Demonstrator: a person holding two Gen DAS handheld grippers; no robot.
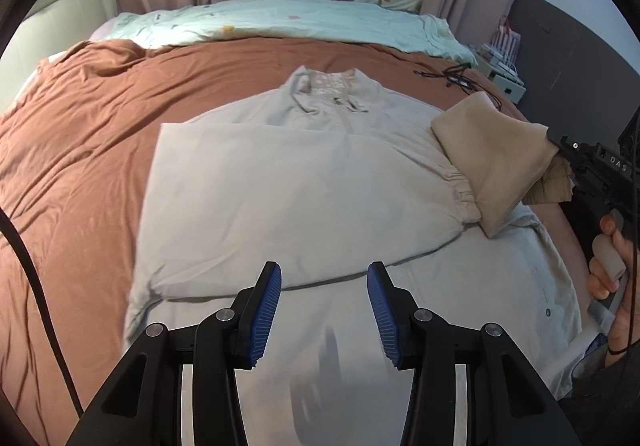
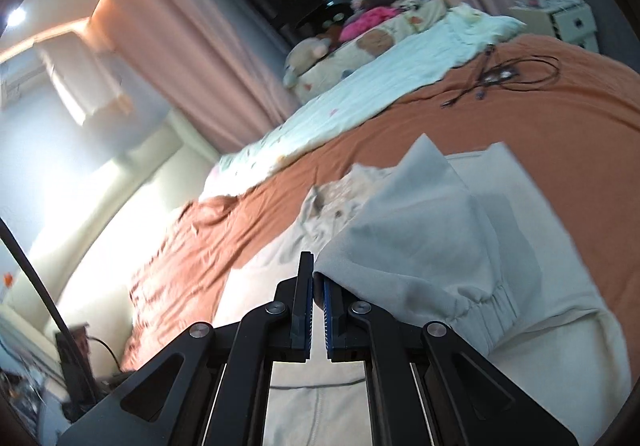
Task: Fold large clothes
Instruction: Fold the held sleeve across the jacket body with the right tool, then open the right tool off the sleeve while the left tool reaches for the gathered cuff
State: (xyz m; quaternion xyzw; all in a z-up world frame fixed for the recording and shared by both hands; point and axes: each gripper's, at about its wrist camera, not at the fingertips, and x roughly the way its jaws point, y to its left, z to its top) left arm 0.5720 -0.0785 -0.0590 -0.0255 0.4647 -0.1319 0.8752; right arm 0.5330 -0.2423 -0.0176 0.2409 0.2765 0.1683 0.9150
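Shirt (image 1: 304, 186), pale grey, lies spread across the middle of the brown bedsheet (image 1: 88, 134), one sleeve already folded over its front. Right gripper (image 2: 318, 286) is pinched shut on the other sleeve (image 2: 420, 230), lifting it at the frame's right. Left gripper (image 1: 324, 306) hangs spread and empty at the bottom centre, over the shirt's lower half.

Pale grey garment (image 1: 304, 182) spread on bed, one sleeve (image 2: 420, 238) lifted
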